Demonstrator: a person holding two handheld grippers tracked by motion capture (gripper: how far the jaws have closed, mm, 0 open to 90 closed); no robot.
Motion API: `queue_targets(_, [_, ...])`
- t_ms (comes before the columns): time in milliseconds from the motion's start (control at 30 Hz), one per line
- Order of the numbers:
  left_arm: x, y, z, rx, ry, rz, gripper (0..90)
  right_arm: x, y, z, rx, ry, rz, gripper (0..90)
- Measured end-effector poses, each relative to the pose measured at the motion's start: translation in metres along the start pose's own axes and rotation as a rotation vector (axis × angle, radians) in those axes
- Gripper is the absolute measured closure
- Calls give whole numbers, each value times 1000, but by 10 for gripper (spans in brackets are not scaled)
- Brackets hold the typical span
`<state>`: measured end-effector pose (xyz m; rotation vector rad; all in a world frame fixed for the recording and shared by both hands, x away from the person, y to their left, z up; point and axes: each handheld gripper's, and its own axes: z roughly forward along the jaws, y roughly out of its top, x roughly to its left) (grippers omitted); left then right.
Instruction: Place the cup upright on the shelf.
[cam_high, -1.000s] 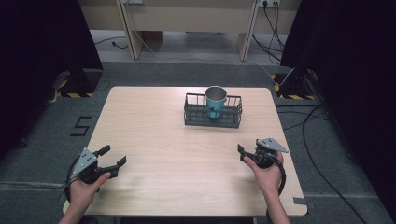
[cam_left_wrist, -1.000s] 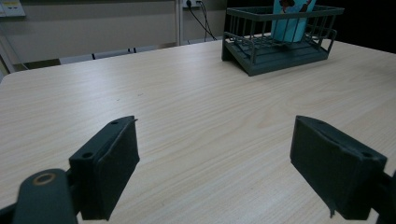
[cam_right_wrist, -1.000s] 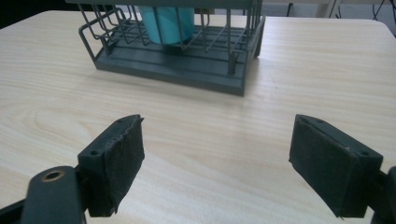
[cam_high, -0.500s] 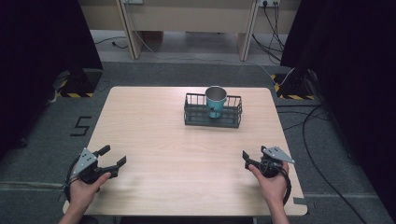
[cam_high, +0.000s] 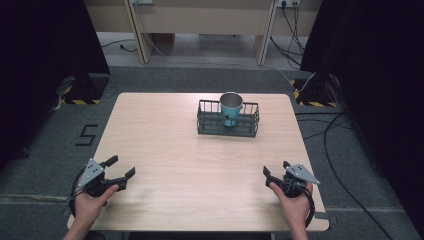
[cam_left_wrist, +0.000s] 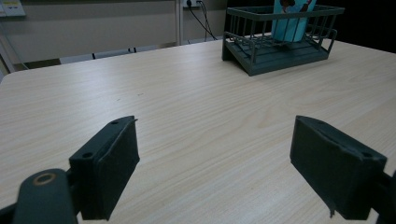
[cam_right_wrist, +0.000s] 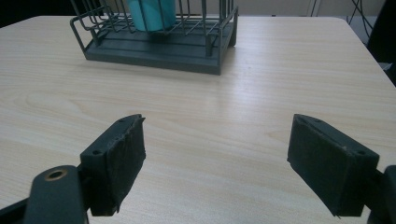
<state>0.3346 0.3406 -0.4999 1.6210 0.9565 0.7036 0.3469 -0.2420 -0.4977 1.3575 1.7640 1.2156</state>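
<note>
A teal cup (cam_high: 231, 108) stands upright inside a dark wire rack (cam_high: 228, 127) at the far middle of the wooden table (cam_high: 200, 165). The cup (cam_left_wrist: 290, 18) and rack (cam_left_wrist: 280, 49) appear far ahead in the left gripper view; the cup (cam_right_wrist: 152, 14) and rack (cam_right_wrist: 159, 46) also lie ahead in the right gripper view. My left gripper (cam_high: 120, 169) rests near the front left edge, open and holding nothing. My right gripper (cam_high: 276, 171) sits near the front right edge, open with nothing between its pads (cam_right_wrist: 122, 161).
Black curtains flank the table on both sides. Cables (cam_high: 345, 150) run across the grey floor to the right. A pale counter with legs (cam_high: 200, 25) stands behind the table. A number marking (cam_high: 86, 135) lies on the floor at left.
My right gripper has drawn back toward the front right corner of the table. The left gripper and the cup in the rack have stayed put.
</note>
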Motion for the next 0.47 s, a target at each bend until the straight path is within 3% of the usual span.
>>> queue_targets(467, [-1,0,1,2,-15,-3,148,2,-2,-1,-3,9,-1,191])
